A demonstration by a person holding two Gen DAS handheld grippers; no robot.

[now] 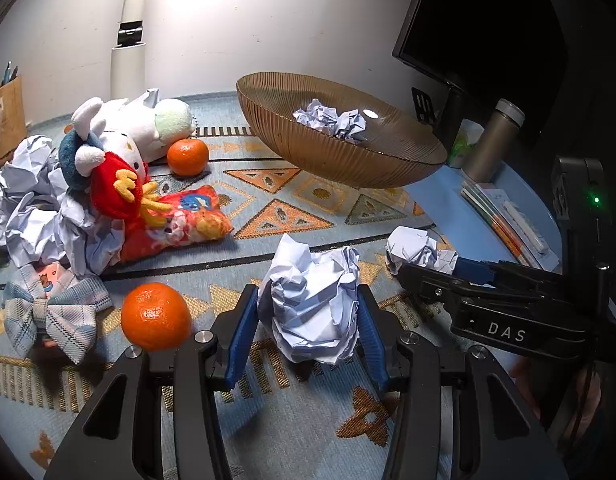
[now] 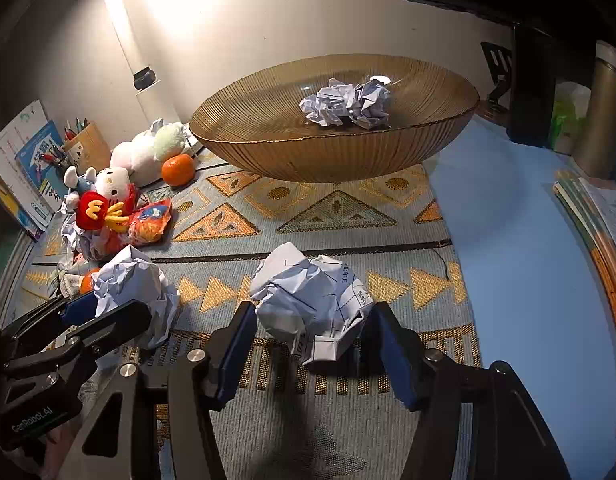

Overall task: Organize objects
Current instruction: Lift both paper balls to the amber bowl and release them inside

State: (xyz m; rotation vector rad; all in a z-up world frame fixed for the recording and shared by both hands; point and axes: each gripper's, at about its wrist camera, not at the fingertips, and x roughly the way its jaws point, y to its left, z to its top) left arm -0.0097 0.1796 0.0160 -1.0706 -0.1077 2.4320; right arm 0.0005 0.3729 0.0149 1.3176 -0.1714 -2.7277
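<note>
The left tongs [image 1: 308,316] are closed on a crumpled ball of white paper [image 1: 313,300], with both blue pads pressed against its sides. The ball sits low on the patterned blue-and-orange woven mat [image 1: 292,208] that covers the bench, on the near side of the wide ribbed amber glass bowl [image 1: 347,160].

The right tongs [image 2: 311,340] have a second crumpled white paper ball with printed lines [image 2: 311,304] between their blue pads. The right pad touches the paper; on the left side I cannot tell whether the pad presses it. This ball also lies on the mat, nearer than the bowl and just to the right of the first ball.

Two small crumpled paper wads [image 2: 345,104] lie inside the bowl, close to its middle.

Left of the bowl, a white plush toy [image 1: 148,124] lies on the mat with an orange tangerine [image 1: 188,157] touching it. Further left and nearer, a red plush with yellow trim [image 1: 116,192] rests on a heap of loose crumpled white paper [image 1: 32,208], beside an orange-red snack bag [image 1: 184,220]. A second tangerine [image 1: 156,316] sits just left of the left tongs, next to a pale plaid fabric bow [image 1: 52,316].

Right of the bowl stands a matte grey metal flask [image 1: 493,140] on a plain blue surface.
</note>
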